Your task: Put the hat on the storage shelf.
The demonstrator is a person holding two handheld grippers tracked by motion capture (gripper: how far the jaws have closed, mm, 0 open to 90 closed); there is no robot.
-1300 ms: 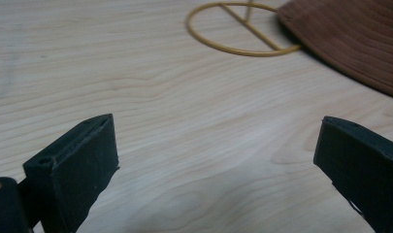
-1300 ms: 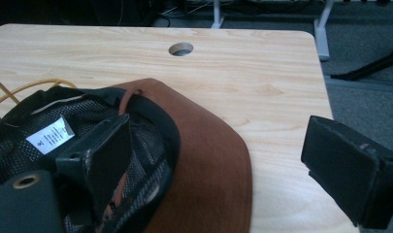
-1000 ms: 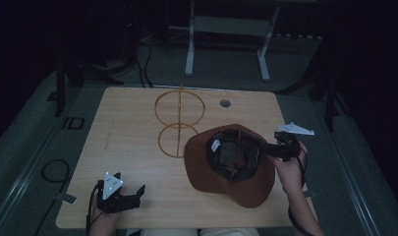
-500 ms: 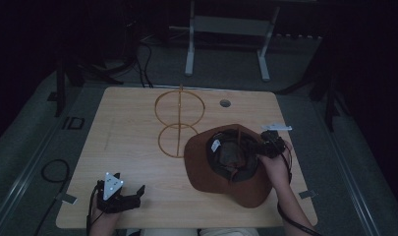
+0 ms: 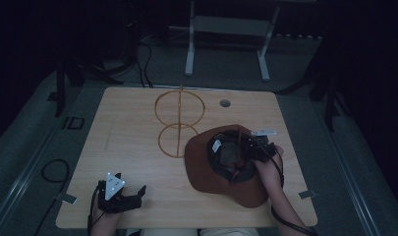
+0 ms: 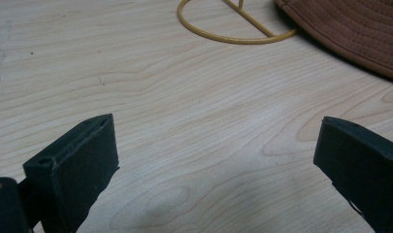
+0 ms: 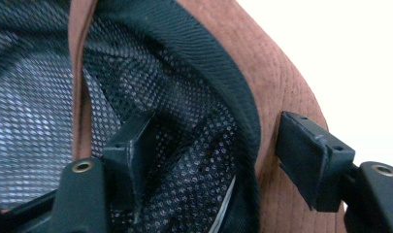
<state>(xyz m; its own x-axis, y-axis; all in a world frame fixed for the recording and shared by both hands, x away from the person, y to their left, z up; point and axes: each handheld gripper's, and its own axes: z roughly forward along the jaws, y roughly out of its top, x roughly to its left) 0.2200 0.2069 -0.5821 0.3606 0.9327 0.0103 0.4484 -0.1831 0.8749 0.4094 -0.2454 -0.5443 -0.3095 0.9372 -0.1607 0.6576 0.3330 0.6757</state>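
**R gripper moved in over the hat rim**

Table (image 5: 137,147): unchanged vs 1 s ago. Wire stand (image 5: 179,120) stood mid-table, same spot, base ring just touching the hat's left edge.

Hat (image 5: 206,167): brown, lay crown-down, opening up, on the table's right half, roughly where it was.

R gripper (image 5: 253,150): a sec earlier it sat out past the brim's right edge; by now it had come inward to the crown opening. Jaws were parted, astride the rim (image 7: 242,121), one inside on the mesh lining, one outside on the brown cloth. Not yet clamped. Prob. grasp was next, then lift toward stand.

L gripper (image 5: 123,196): idle at near-left corner, jaws wide apart, nothing held, same as before.
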